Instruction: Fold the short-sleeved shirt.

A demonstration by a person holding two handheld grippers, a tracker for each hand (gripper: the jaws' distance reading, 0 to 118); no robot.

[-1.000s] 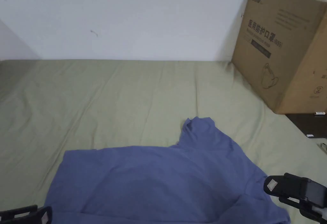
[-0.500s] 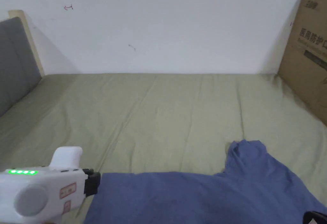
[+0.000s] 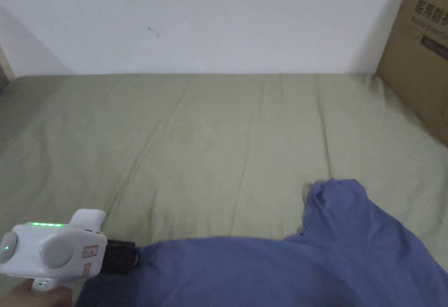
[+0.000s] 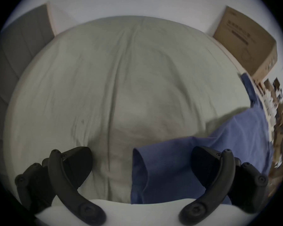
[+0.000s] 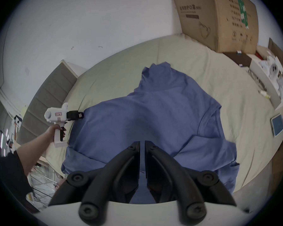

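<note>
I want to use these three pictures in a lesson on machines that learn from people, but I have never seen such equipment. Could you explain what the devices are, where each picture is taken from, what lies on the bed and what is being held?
No robot is here: a person holds a handheld two-jaw gripper in each hand. One picture comes from a camera on the person's head; the other two come from cameras riding on the grippers, so their black jaws show at the bottom.

A blue short-sleeved shirt lies spread on a bed with a pale green sheet. A cardboard box stands at the far right corner against the wall.

The left gripper, seen as a white tool in the head view, is open, with the shirt's edge lying between its spread jaws. The right gripper has its jaws nearly together over the shirt's near part; whether they pinch the cloth cannot be told.
</note>
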